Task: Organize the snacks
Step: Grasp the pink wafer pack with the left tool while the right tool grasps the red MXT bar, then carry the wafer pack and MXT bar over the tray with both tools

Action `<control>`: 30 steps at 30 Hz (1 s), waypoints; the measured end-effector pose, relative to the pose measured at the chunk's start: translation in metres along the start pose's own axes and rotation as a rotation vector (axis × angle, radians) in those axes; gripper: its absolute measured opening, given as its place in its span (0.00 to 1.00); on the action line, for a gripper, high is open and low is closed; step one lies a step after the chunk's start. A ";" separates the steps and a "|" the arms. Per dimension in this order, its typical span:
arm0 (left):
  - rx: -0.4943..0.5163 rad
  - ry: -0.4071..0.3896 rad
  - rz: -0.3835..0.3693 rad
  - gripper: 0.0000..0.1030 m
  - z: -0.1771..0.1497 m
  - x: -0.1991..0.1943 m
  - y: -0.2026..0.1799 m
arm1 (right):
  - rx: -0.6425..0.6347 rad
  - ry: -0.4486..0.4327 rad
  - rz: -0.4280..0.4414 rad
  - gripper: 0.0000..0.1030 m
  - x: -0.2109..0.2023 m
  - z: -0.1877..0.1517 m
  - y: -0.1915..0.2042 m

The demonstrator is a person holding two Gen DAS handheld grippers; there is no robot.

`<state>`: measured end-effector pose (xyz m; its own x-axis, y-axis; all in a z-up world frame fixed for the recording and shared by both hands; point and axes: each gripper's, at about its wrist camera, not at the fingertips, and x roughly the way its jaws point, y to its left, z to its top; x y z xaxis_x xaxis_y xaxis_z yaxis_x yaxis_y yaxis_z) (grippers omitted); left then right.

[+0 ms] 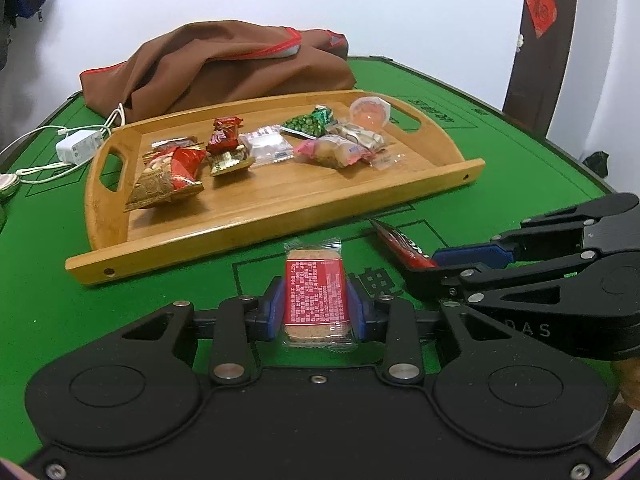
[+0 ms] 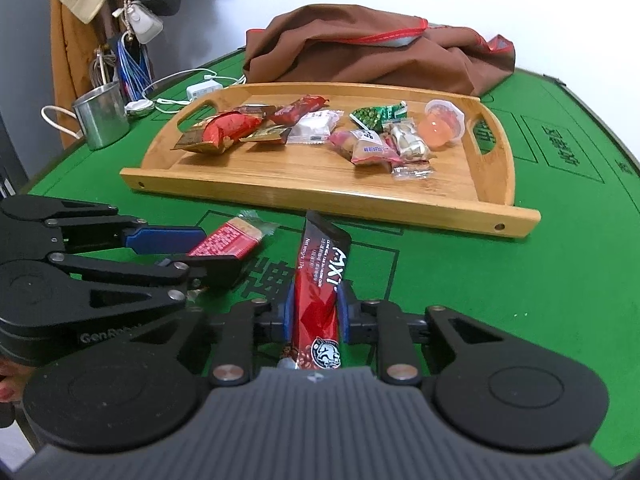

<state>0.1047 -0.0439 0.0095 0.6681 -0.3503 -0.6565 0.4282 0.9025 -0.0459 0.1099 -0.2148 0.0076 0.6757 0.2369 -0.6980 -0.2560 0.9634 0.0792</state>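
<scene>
Left gripper clamps the biscuit packet at lower centre. Right gripper grips the coffee stick, lower centre. Wooden tray of snacks lies above both.

Wafer biscuit packet, red label, clear wrap, pinched between blue pads. Long red-black coffee stick likewise gripped, just beside. Wooden tray beyond, assorted wrapped snacks inside.

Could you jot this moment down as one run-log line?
left gripper: shut on biscuit packet | right gripper: shut on coffee stick | both on green table | wooden tray: holds other snacks
</scene>
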 end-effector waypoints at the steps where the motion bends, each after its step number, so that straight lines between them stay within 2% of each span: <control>1: -0.003 0.000 0.002 0.30 0.000 -0.001 0.001 | -0.003 -0.001 -0.004 0.25 0.000 -0.001 0.000; 10: -0.001 0.013 0.020 0.30 -0.004 0.003 -0.003 | -0.055 -0.021 -0.046 0.25 0.001 -0.003 0.013; 15: -0.019 0.016 0.018 0.29 -0.003 0.001 -0.005 | -0.043 -0.012 -0.053 0.24 0.000 -0.001 0.013; 22: -0.026 0.002 0.027 0.29 0.000 -0.003 -0.005 | -0.028 -0.014 -0.054 0.21 -0.002 0.002 0.015; 30: -0.034 -0.052 0.029 0.29 0.015 -0.018 -0.003 | -0.022 -0.068 -0.051 0.20 -0.015 0.016 0.014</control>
<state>0.1007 -0.0447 0.0327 0.7109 -0.3354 -0.6182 0.3879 0.9202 -0.0531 0.1068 -0.2028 0.0307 0.7333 0.1959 -0.6511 -0.2347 0.9717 0.0280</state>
